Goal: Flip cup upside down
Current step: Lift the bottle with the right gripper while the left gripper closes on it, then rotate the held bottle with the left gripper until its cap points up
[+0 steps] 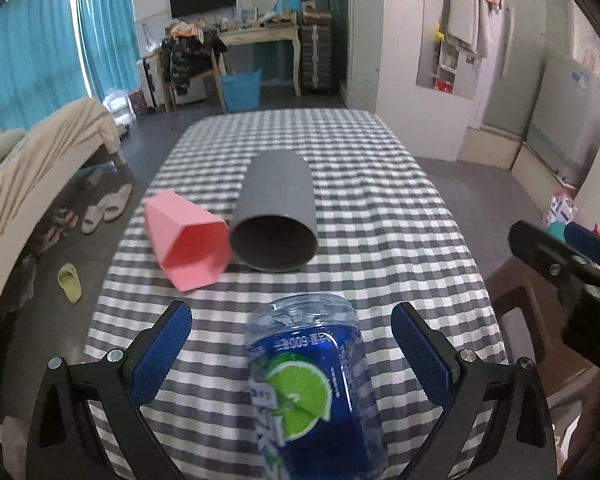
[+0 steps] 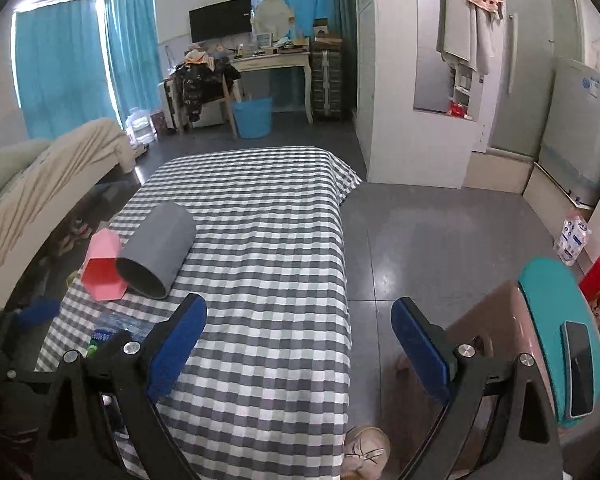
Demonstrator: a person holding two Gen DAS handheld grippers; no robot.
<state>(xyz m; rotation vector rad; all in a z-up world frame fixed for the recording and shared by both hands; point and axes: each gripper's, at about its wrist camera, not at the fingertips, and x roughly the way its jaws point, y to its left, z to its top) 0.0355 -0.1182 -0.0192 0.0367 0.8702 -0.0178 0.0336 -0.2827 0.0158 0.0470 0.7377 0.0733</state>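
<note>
A grey round cup (image 1: pixel 276 204) lies on its side on the checked table (image 1: pixel 380 208), its open mouth facing me. A pink hexagonal cup (image 1: pixel 184 236) lies on its side just left of it, touching or nearly touching. My left gripper (image 1: pixel 292 344) is open, and a plastic water bottle (image 1: pixel 312 388) with a blue lime label lies between its fingers, untouched by the pads. My right gripper (image 2: pixel 300 340) is open and empty over the table's right edge. The grey cup (image 2: pixel 156 250) and pink cup (image 2: pixel 102 268) show at left in the right wrist view.
The table (image 2: pixel 260 208) drops off to grey floor on the right. A brown stool with a teal seat (image 2: pixel 556 332) carrying a phone (image 2: pixel 578 368) stands at right. A bed (image 1: pixel 32 164) and slippers (image 1: pixel 108 208) are to the left. The right gripper shows at the edge (image 1: pixel 560 264).
</note>
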